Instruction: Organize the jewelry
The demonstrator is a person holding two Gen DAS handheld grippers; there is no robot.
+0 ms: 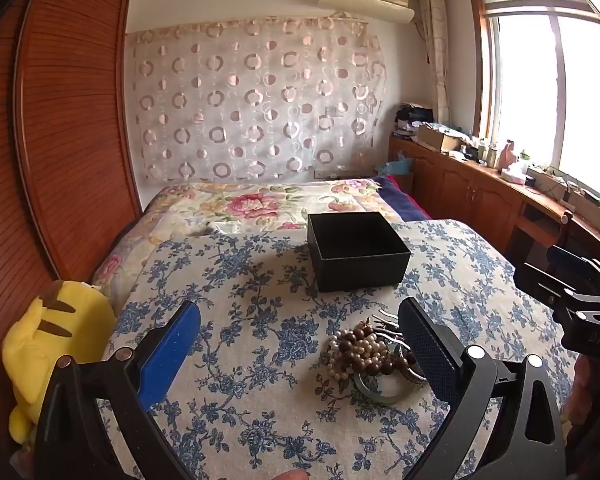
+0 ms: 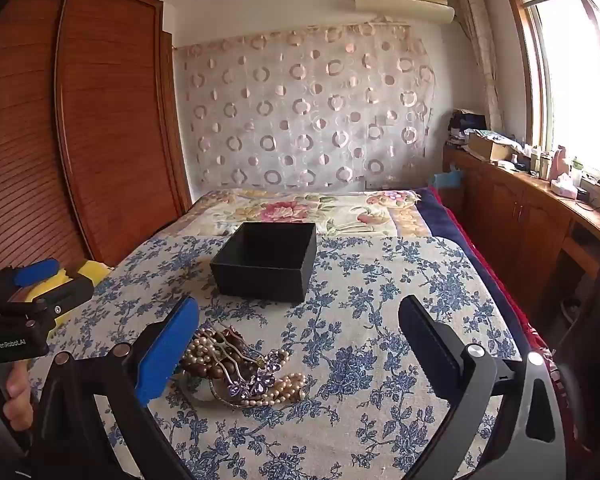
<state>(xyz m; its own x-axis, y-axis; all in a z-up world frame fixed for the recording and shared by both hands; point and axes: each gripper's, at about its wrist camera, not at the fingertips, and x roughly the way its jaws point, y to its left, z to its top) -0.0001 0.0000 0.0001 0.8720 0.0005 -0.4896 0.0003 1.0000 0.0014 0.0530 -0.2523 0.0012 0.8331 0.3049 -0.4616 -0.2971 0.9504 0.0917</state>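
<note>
Blue pads fill the bottom of both views: the left tool is spread wide with nothing between its fingers, and the right tool hangs just as released, gripping nothing either. Both tilt down over the bed and its blue-flowered cover. Just past the pads lies the jewelry pile, one tangled heap of pearl strands, brown wooden beads, a purple-jewelled hair comb and a pale bangle at the bottom, and it's all touching. From the left tool's view the heap sits beside its right finger; from the right tool's view it sits beside the left finger, so the pile lies between the two tools. Farther off, in the middle of the cover, sits the black box, open-topped and, as far as I can see, with nothing inside. I'd say sorting hasn't started: the step in hand is choosing a first piece. The next move calls for a tool to come down over one item, probably the comb on top, pinch it free of the strands and carry it away to the box. Snagging is the risk. Room is good, with bare cover between heap and box. The bed's right edge drops toward the wooden cabinets, and a yellow plush toy marks the near left edge.
</note>
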